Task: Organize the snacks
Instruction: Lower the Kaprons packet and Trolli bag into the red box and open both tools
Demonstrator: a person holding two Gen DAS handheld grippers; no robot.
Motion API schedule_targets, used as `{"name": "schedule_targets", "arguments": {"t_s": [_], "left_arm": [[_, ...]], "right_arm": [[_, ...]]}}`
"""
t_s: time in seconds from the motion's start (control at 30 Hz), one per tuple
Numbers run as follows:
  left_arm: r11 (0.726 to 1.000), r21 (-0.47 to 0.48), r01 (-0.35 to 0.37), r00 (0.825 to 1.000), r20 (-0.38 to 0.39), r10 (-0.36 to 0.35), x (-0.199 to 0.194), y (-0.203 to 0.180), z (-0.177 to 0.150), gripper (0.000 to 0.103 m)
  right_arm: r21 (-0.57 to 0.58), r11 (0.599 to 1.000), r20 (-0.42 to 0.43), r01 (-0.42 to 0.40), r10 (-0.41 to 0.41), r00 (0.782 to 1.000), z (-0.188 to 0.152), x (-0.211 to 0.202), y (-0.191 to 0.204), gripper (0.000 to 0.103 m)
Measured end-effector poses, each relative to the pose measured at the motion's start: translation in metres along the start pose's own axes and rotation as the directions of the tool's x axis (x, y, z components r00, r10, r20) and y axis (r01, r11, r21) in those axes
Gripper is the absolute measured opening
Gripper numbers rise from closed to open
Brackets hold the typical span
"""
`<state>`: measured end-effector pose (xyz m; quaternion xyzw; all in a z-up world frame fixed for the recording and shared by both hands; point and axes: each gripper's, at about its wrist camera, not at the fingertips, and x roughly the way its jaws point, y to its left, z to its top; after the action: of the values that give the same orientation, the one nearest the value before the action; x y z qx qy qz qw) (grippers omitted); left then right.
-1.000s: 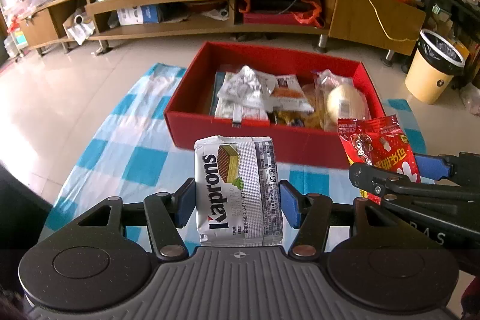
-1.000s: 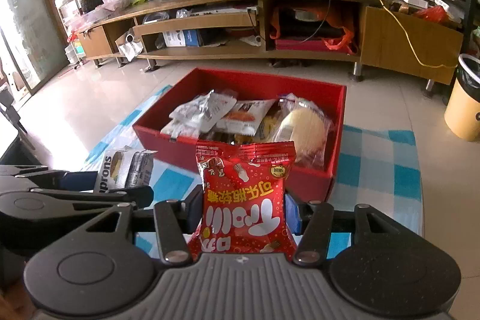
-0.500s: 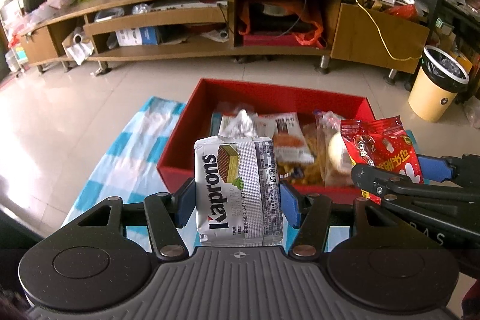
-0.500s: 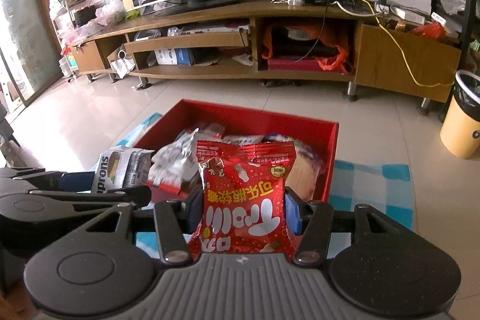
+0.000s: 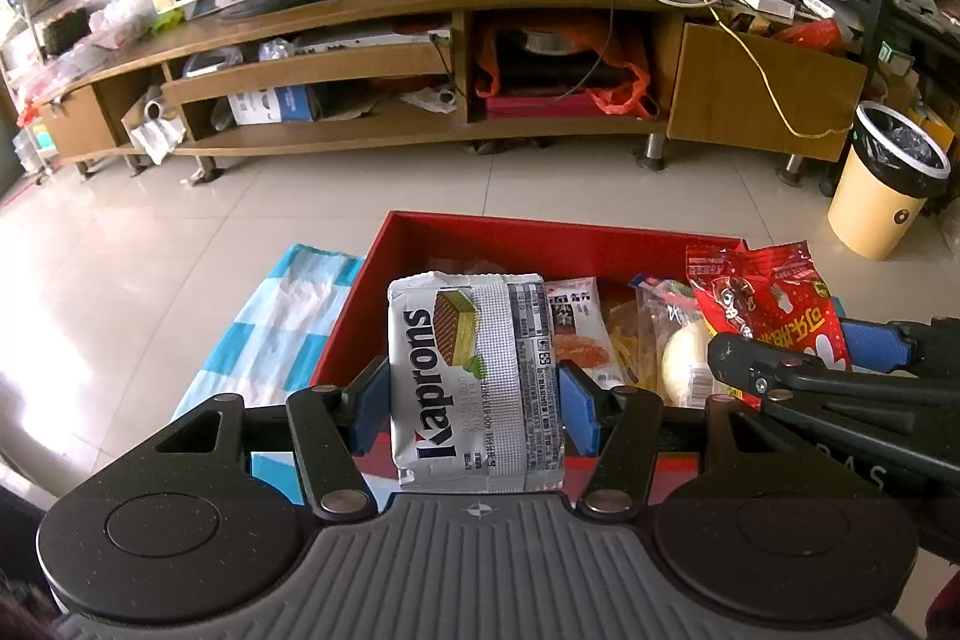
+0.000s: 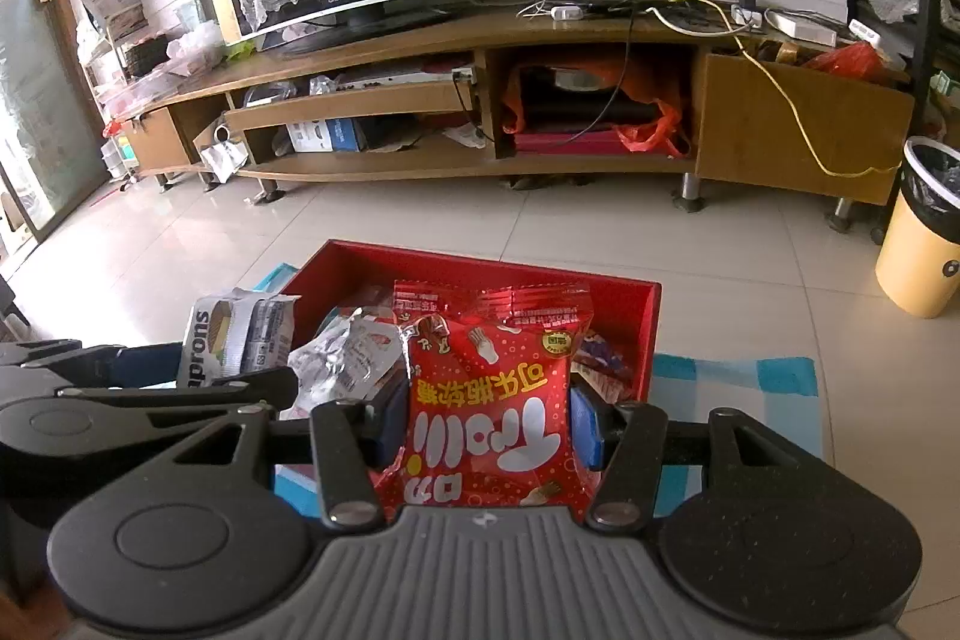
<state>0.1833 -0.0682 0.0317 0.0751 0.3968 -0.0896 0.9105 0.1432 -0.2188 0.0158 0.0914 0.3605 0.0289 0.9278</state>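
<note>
Several wrapped snacks are already gathered in the red rectangular box (image 5: 528, 244). A silver Kaprons wafer packet (image 5: 477, 382) is clamped in the left gripper (image 5: 474, 409) and a red candy bag (image 6: 489, 394) in the right gripper (image 6: 486, 421), both above the box's near edge, not yet deposited.

Bright daylight enters from the left, glaring off the tiled floor (image 5: 120, 244); fisheye bending curves the edges, and corners perhaps darken slightly.
</note>
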Motion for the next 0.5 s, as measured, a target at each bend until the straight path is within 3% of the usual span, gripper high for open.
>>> {"name": "schedule_targets", "arguments": {"t_s": [0.5], "left_arm": [[1.0,-0.007,-0.014,1.0,0.015,0.014,0.01,-0.001,0.015,0.064]], "right_arm": [[0.006,1.0,0.009,0.01,-0.01,1.0,0.016,0.012,-0.003,0.054]]}}
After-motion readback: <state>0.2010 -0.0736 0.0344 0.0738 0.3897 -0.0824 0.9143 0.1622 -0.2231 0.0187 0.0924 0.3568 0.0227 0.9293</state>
